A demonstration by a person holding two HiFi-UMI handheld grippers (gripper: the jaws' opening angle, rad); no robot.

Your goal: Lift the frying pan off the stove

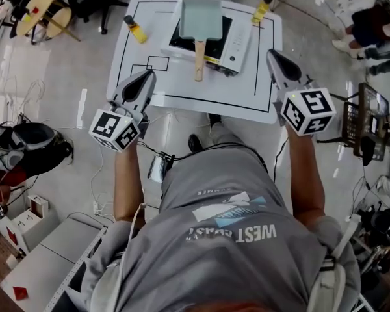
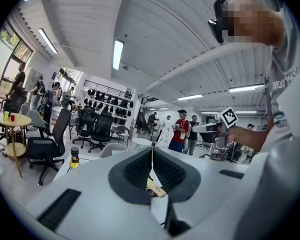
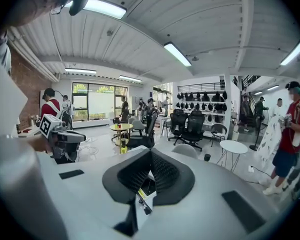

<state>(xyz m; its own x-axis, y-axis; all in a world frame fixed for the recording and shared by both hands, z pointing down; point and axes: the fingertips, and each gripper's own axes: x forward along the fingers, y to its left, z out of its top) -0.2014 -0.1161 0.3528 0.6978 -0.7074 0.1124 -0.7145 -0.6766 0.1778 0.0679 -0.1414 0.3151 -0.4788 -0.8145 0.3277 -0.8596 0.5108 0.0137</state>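
Collision is looming: left tool [image 1: 145, 77] and right tool [image 1: 273, 54] are hovering closed and empty, liable to shove the frying pan [image 1: 201, 17].

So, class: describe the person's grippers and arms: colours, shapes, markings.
The left gripper and right gripper are pale grey tapering shells with dark ribbed pads. Each bears a white cube with black square markers. The T-shirt is grey, short-sleeved.

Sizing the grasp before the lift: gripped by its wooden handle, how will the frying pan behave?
The frying pan looks rigid, so it likely won't flex. Its rectangular body lies all at one end of the long wooden handle, so it will probably droop nose-down or twist in a narrow grip. The handle appears to reach past the stove edge, so lifting shouldn't snag.
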